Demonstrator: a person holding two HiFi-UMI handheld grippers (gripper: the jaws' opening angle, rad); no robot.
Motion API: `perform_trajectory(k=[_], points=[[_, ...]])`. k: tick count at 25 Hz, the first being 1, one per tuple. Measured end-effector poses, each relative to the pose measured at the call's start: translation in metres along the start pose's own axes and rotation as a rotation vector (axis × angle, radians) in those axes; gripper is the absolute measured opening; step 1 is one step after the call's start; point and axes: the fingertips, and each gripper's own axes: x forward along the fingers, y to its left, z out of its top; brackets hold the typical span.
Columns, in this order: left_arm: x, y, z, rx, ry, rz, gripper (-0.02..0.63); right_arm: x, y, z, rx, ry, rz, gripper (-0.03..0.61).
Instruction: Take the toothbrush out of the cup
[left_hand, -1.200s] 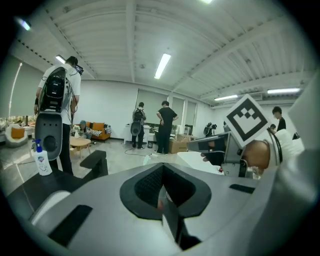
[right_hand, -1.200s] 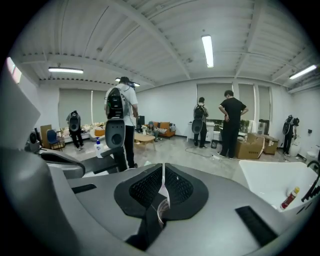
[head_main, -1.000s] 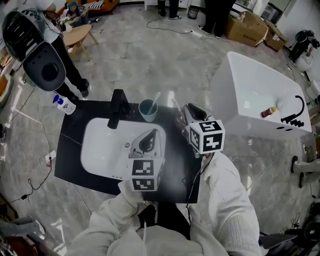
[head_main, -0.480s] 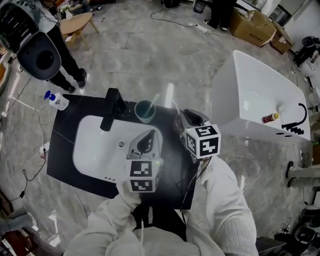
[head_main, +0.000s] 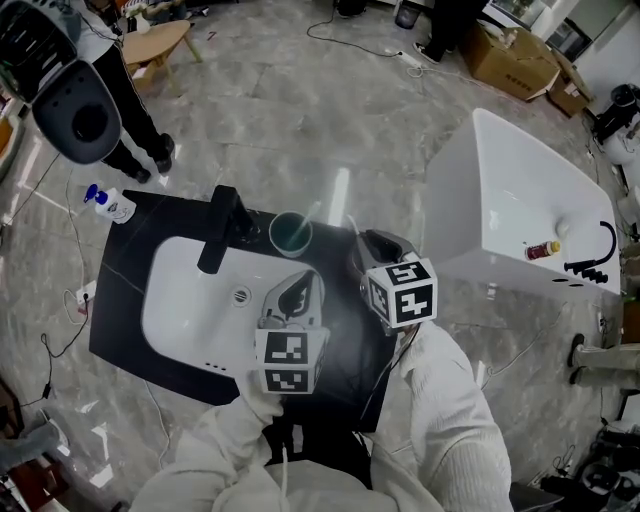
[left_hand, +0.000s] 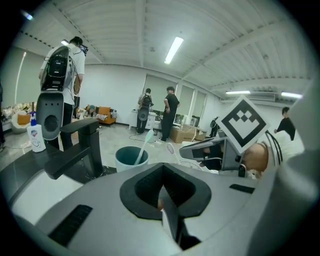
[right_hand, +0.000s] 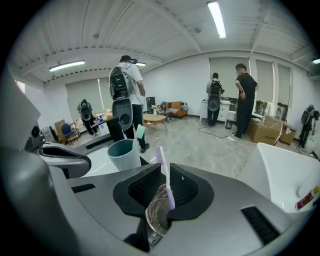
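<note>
My right tongs (right_hand: 162, 187) pinch a purple brush (right_hand: 164, 172); left tongs (left_hand: 162, 189) closed, empty. The toothbrush (right_hand: 140, 133) in the cup (right_hand: 123, 156) looks light, stiff, slick: grip above the rim.

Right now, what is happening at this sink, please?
A person stands over a white sink set in a black counter, with tongs in each hand. The right tongs are shut on a purple toothbrush, held clear of the teal cup, which stands beside the black faucet. A second, pale toothbrush leans inside the cup. The left tongs are shut and empty, above the basin.
</note>
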Motion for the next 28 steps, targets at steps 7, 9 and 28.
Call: perform_trajectory(k=[7,9,28], points=[[0.007,0.003,-0.003,-0.018,0.008,0.009,-0.003,0.006,-0.003,-0.008,-0.020,0.043,0.007,0.083],[0.008,0.002,-0.003,-0.023,0.010,0.009,-0.003,0.007,-0.005,-0.009,-0.025,0.051,0.005,0.084],[0.014,0.020,-0.009,-0.043,0.037,0.027,-0.003,0.025,-0.004,-0.018,-0.027,0.126,0.020,0.084]])
